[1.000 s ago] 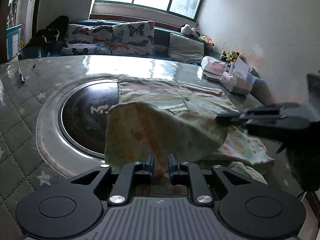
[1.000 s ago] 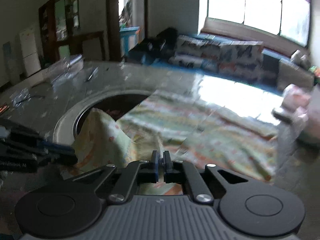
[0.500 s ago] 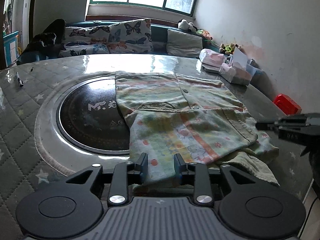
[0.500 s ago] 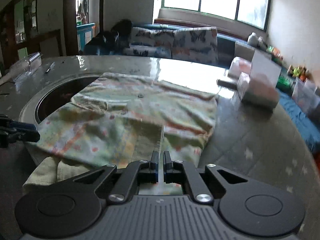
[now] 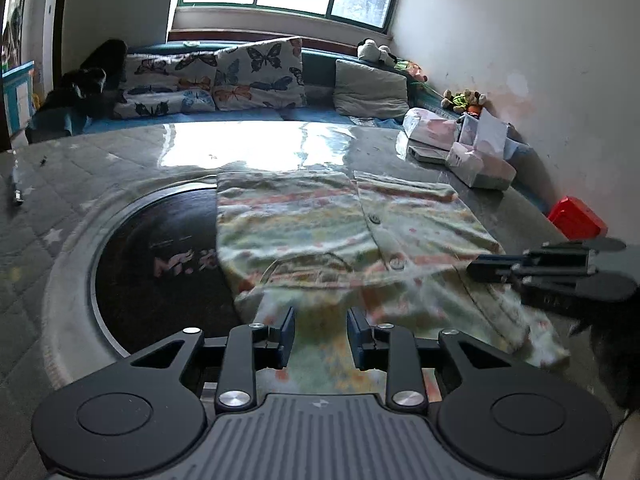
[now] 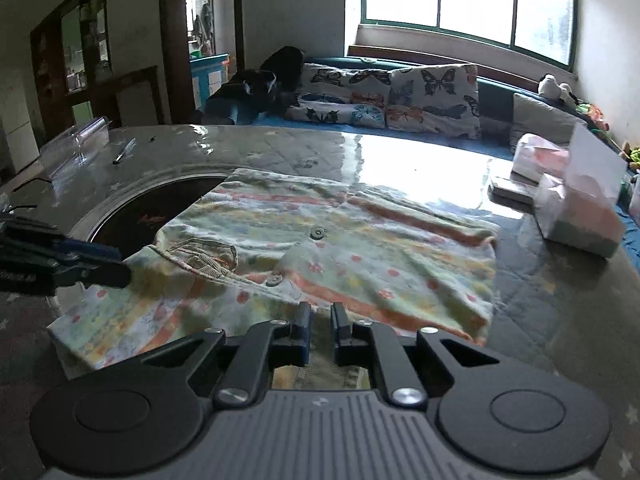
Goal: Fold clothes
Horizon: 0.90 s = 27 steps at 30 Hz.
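While the pastel floral button-up shirt lies flat beside the table's round black inset, the left gripper hovers at its near hem, fingers apart and empty. From the right wrist, the right gripper sits over that hem, fingers slightly parted, gripping nothing.

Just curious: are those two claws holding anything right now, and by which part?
Nothing. The left claw and right claw are both open above the shirt.
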### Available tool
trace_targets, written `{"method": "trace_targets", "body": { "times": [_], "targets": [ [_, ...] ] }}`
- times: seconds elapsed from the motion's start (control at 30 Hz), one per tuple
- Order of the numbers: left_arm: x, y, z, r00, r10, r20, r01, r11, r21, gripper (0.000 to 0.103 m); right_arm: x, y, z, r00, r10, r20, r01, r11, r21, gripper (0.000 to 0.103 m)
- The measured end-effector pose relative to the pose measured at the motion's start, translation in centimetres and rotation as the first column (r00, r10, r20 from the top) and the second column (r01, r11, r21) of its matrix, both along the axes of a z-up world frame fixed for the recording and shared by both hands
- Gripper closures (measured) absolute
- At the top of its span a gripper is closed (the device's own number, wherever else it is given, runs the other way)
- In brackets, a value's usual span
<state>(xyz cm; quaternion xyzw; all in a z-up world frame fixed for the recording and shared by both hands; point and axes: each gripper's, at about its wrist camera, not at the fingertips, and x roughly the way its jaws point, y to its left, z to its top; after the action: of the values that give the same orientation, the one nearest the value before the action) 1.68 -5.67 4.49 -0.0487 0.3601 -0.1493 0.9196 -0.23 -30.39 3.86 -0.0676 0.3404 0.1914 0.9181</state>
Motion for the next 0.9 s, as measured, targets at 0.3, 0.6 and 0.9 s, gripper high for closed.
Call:
{"method": "trace_targets", "body": {
  "times": [0.3, 0.6, 0.9],
  "targets": [
    [2.4, -0.8, -2.4, 0.999, 0.005, -0.046, -0.003, 0.999, 0.044, 0.075, 0.0, -0.8, -0.9, 0.999, -0.005, -0.035, 0.005, 1.0, 0.002, 0.087],
    [-0.3, -2.8, -0.7, 0.997, -0.072, 0.002, 0.072, 0.997, 0.024, 0.075, -3.1, -0.5, -0.8, 0.996, 0.065, -0.06, -0.065, 0.998, 0.003, 0.082],
    [-2.5, -5.8, -2.0, 0.984, -0.176, -0.002, 0.176, 0.981, 0.084, 0.072, -5.2, -1.2, -1.2, 0.996, 0.06, -0.07, -0.062, 0.998, -0.026, 0.075]
  ]
}}
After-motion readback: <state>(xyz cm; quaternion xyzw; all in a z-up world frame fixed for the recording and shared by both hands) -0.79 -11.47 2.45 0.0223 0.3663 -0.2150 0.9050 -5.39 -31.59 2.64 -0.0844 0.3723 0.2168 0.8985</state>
